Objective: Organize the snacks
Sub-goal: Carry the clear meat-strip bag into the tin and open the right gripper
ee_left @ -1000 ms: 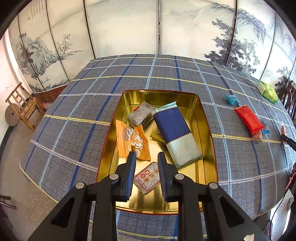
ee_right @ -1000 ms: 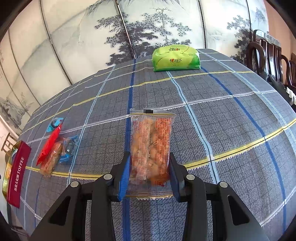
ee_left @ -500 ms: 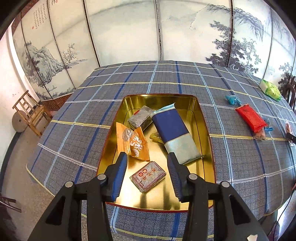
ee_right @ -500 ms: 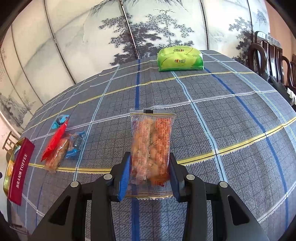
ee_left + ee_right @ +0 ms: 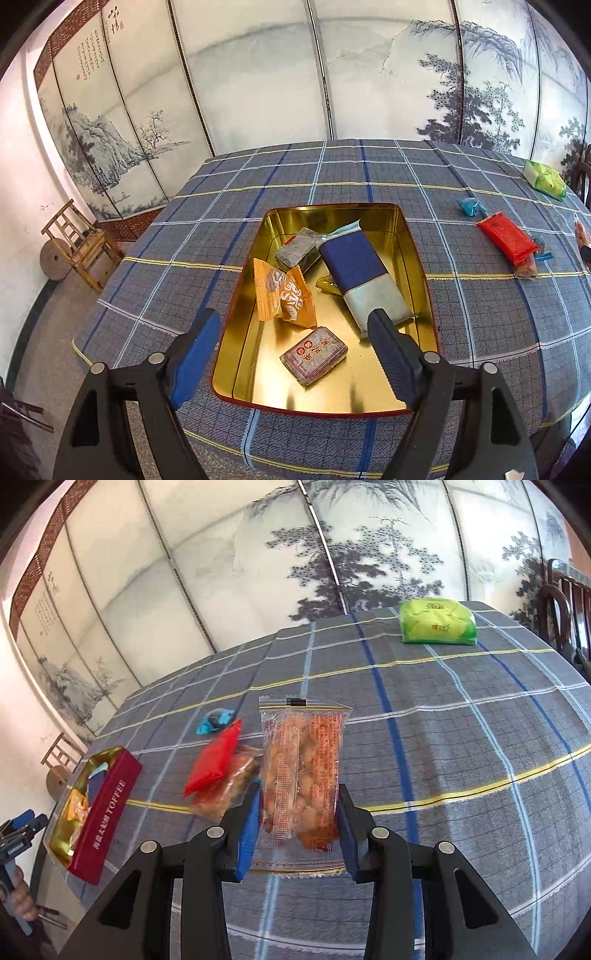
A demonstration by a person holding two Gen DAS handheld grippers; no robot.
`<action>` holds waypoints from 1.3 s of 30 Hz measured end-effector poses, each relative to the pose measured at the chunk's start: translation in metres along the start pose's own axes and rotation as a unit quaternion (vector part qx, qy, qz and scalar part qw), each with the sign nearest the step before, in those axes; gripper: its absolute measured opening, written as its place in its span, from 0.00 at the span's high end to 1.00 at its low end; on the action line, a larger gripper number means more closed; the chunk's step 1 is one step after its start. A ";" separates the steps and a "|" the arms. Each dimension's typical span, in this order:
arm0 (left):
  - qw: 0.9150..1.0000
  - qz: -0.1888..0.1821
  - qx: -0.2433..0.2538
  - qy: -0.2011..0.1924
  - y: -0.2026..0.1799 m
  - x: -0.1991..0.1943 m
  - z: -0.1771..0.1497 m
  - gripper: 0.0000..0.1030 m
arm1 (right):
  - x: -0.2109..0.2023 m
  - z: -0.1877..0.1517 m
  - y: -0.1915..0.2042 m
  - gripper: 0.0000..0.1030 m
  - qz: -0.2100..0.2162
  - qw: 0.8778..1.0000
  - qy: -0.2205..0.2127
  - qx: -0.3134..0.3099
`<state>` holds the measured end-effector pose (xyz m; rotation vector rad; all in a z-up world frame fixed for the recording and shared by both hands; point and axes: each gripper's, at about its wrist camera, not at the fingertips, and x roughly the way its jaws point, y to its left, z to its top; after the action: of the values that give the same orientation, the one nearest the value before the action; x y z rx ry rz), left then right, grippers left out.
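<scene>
Snacks sit in two places: several in the gold tin (image 5: 413, 258) on the plaid desk (image 5: 147, 280), the rest loose on the cloth to its right. The left gripper (image 5: 291, 354) hangs over the tin's near end — its fingers have just been opening, nothing between them, and the small brown brick-like packet (image 5: 314, 355) lies free on the shiny floor below. The right gripper (image 5: 295, 829) is clamped on a clear crinkly pack of orange biscuits (image 5: 301, 775), held off the cloth. To do this step well, I judge the pack should travel flat toward the tin (image 5: 107, 812) and be squeezed gently — thin film, brittle contents — clearing the red pouch (image 5: 214, 760) and the tin's hard rim.
</scene>
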<state>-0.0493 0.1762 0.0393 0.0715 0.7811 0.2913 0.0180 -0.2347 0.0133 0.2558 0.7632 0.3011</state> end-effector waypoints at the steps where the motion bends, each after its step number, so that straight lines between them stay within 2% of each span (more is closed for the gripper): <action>1: 1.000 0.000 0.001 -0.004 0.000 -0.002 -0.001 0.13 | -0.002 -0.001 0.009 0.62 0.007 1.000 0.000 -0.006; 4: 1.000 -0.008 0.000 -0.018 0.003 -0.007 -0.004 0.02 | -0.006 0.001 0.038 0.62 0.033 0.999 0.000 -0.022; 5: 1.000 -0.015 -0.004 -0.019 0.005 -0.008 -0.006 0.01 | -0.007 0.001 0.048 0.62 0.041 0.999 0.000 -0.029; 10: 0.999 -0.032 -0.028 -0.010 0.015 -0.007 -0.008 0.01 | -0.014 0.003 0.101 0.62 0.080 0.994 0.003 -0.071; 16: 0.999 -0.011 -0.042 -0.013 0.028 -0.004 -0.015 0.01 | -0.016 -0.002 0.166 0.62 0.128 0.984 0.011 -0.120; 25: 0.998 -0.012 -0.060 -0.020 0.058 -0.001 -0.025 0.01 | 0.011 -0.020 0.237 0.62 0.193 0.969 0.059 -0.141; 30: 0.997 -0.030 -0.072 -0.016 0.074 0.003 -0.030 0.01 | 0.030 -0.032 0.267 0.62 0.211 0.961 0.088 -0.153; 34: 0.997 -0.025 -0.078 -0.008 0.081 0.007 -0.034 0.01 | 0.045 -0.042 0.283 0.62 0.217 0.957 0.109 -0.161; 39: 0.996 -0.024 -0.085 -0.020 0.088 0.004 -0.038 0.01 | 0.067 -0.050 0.292 0.62 0.215 0.953 0.138 -0.161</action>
<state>-0.0938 0.2602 0.0247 -0.1008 0.7155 0.3080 -0.0226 0.0658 0.0329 0.0675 0.9160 0.8813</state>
